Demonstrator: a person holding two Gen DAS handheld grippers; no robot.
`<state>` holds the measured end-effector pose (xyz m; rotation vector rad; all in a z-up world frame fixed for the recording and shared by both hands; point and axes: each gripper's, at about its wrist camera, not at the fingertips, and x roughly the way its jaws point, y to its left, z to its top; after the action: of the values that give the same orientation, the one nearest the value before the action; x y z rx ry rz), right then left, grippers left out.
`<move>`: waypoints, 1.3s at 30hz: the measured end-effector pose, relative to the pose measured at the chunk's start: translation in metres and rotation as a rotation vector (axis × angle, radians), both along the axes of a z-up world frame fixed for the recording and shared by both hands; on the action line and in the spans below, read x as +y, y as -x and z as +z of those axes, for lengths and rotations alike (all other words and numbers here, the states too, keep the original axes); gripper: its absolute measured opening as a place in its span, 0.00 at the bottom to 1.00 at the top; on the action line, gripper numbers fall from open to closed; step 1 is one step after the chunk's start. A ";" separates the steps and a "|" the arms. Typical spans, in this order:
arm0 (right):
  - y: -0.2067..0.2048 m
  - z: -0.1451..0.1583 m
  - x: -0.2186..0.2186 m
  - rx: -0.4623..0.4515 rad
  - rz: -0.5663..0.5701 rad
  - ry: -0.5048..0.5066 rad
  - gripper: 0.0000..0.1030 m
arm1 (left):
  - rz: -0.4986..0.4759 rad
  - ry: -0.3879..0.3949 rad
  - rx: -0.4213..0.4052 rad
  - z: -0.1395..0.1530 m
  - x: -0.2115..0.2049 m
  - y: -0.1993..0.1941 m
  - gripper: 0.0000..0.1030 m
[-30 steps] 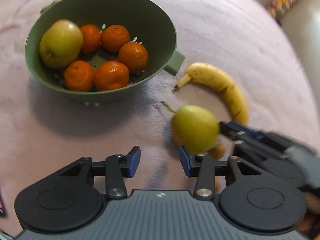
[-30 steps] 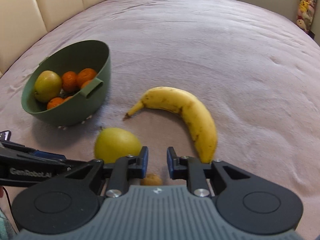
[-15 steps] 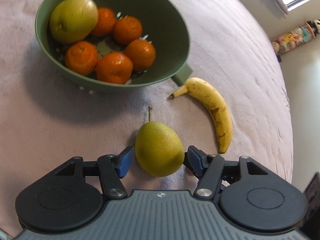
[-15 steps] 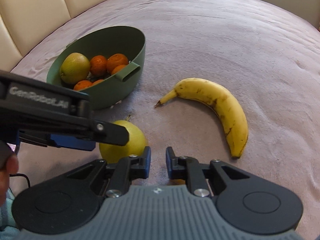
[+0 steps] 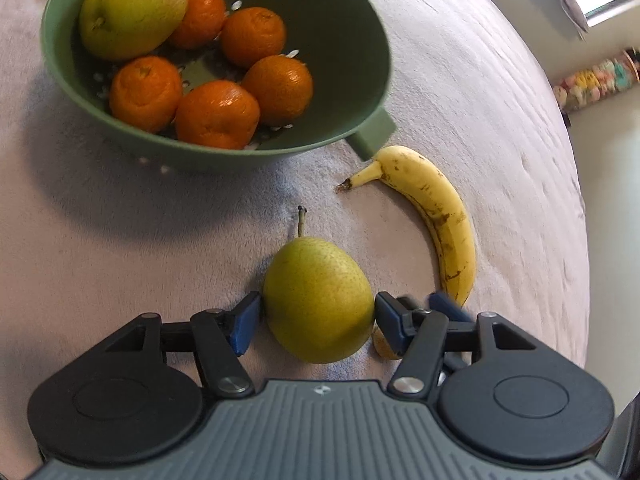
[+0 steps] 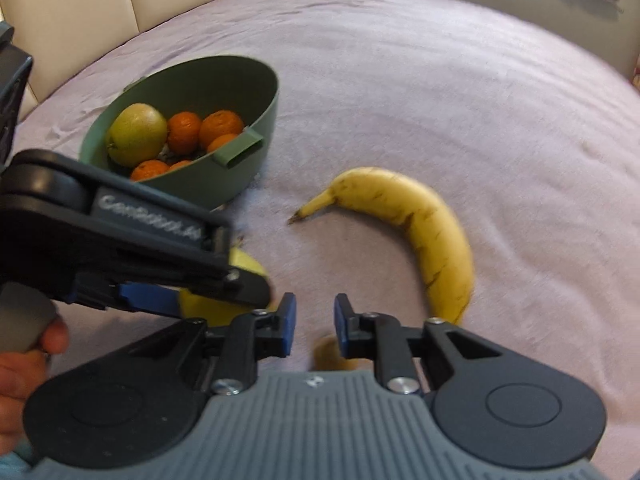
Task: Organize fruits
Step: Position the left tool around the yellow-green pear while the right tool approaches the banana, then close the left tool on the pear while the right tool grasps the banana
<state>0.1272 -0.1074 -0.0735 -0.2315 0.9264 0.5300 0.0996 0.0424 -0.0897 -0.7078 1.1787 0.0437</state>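
Left gripper (image 5: 319,314) pinches the speckled yellow-green pear (image 5: 318,300); right gripper (image 6: 315,322) hangs spread.
Curved spotted yellow banana (image 5: 434,216) lies beside; perforated green plastic colander (image 5: 360,60) holds dimpled mandarins (image 5: 218,114) on plush mauve cloth (image 5: 480,100).

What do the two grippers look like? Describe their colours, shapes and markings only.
Both match: the left gripper and right gripper have ribbed grey bodies, round black pivot discs, silver screws and black fingers with blue pads. White lettering, blurred, runs along the left one's side.
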 end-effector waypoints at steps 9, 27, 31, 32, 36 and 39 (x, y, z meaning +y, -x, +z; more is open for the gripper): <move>-0.032 0.002 -0.013 -0.111 -0.037 0.097 0.40 | -0.200 -0.139 0.009 0.018 -0.008 -0.009 0.68; -0.096 -0.034 0.011 -0.047 0.190 0.287 0.42 | -0.140 -0.040 0.047 -0.001 -0.001 -0.012 0.71; -0.097 -0.035 0.014 -0.026 0.173 0.286 0.41 | -0.130 -0.031 0.042 -0.004 -0.001 -0.012 0.71; -0.098 -0.036 0.015 -0.022 0.166 0.286 0.41 | -0.126 -0.027 0.038 -0.004 -0.001 -0.012 0.71; -0.094 -0.034 0.016 -0.025 0.159 0.302 0.40 | -0.109 -0.006 0.024 -0.008 0.001 -0.011 0.71; -0.091 -0.032 0.018 -0.024 0.156 0.310 0.39 | -0.109 -0.007 0.018 -0.008 0.002 -0.010 0.71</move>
<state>0.2186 -0.0893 -0.1054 -0.5935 0.9698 0.5243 0.1098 0.0439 -0.0981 -0.6375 1.2321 -0.0370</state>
